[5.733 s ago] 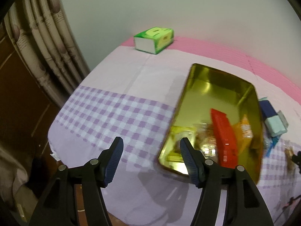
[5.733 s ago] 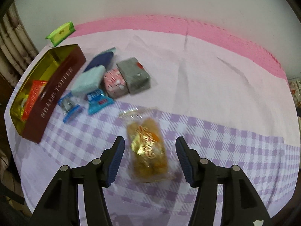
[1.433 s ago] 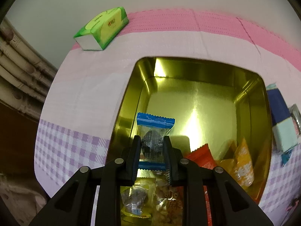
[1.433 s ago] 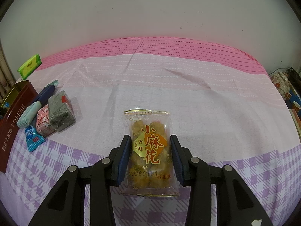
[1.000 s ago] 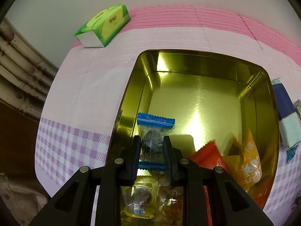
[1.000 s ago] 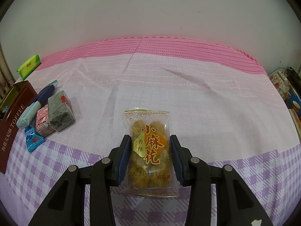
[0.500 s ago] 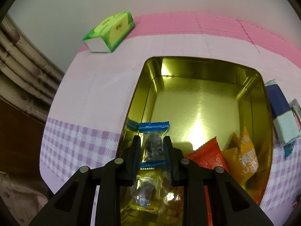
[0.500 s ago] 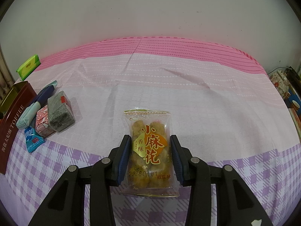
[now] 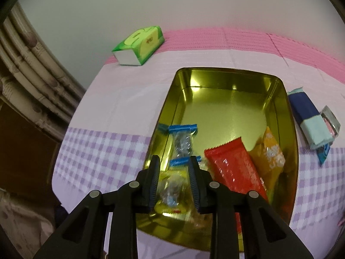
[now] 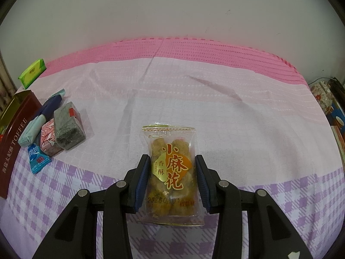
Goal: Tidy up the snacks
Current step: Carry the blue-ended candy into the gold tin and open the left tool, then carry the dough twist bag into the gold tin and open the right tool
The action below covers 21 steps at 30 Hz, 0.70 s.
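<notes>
While its jaws are opening, the left gripper (image 9: 174,161) hangs over the near end of the gold tin (image 9: 278,86), and the blue-ended candy wrapper (image 9: 182,142) lies just past the fingertips at twelve o'clock, its lower seal between the tips but seemingly no longer pressed by the pads; the blur there makes that hard to confirm. Under the fingers sit a yellow packet (image 9: 172,191) and other clear-wrapped sweets on the tin floor. At about two o'clock from the gripper a red packet (image 9: 232,168) leans beside an orange packet (image 9: 270,153) against the right wall. The far half of the tin is bare gold metal. Outside the tin at two o'clock lie a navy packet (image 9: 301,105) and a pale teal one (image 9: 314,132), touching end to end on the cloth. At eleven o'clock, by the wall, rests a green tissue pack (image 9: 140,43) on the pink band of the tablecloth (image 9: 120,99).

Through the right wrist camera, the right gripper (image 10: 172,172) is clamped on a clear bag of fried dough twists (image 10: 171,168), a pad against each long side, the bag's top pointing to twelve o'clock above the purple checks. At ten o'clock a cluster of small snacks lies near the tin's maroon side: a blue candy (image 10: 37,158), a pink packet (image 10: 48,141), and a grey-green block (image 10: 68,127) touching one another.
</notes>
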{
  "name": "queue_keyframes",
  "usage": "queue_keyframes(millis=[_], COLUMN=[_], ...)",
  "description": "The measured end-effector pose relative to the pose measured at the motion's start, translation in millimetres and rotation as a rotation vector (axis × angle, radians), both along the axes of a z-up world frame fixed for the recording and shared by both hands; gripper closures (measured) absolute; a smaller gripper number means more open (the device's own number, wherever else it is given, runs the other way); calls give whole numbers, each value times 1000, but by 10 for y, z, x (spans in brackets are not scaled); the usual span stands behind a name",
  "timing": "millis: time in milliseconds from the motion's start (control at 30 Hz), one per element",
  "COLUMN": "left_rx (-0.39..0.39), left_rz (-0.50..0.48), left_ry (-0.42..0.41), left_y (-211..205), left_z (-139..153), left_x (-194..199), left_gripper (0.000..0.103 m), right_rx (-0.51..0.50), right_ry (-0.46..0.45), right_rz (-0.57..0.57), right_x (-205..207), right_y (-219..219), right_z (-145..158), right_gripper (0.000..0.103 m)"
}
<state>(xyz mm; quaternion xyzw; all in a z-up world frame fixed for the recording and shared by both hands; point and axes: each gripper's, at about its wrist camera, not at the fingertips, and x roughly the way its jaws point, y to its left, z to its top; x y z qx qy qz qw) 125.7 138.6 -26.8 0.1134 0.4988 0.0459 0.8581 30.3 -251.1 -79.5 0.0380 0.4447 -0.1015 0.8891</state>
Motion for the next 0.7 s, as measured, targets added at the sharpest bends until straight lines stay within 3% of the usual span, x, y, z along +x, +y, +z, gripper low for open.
queue_keyframes(millis=[267,700], left_rx=[20,-34], left_rz=[19,50], left_ry=[-36,-50], left_y=[82,240], left_z=[42,62], left_x=[-203,-290], left_gripper=[69,61], right_rx=[7,-4], right_ry=[45,72], right_rz=[-13,-69], right_x=[35,107], right_y=[-27,72], right_z=[25,60], right_gripper=[64,68])
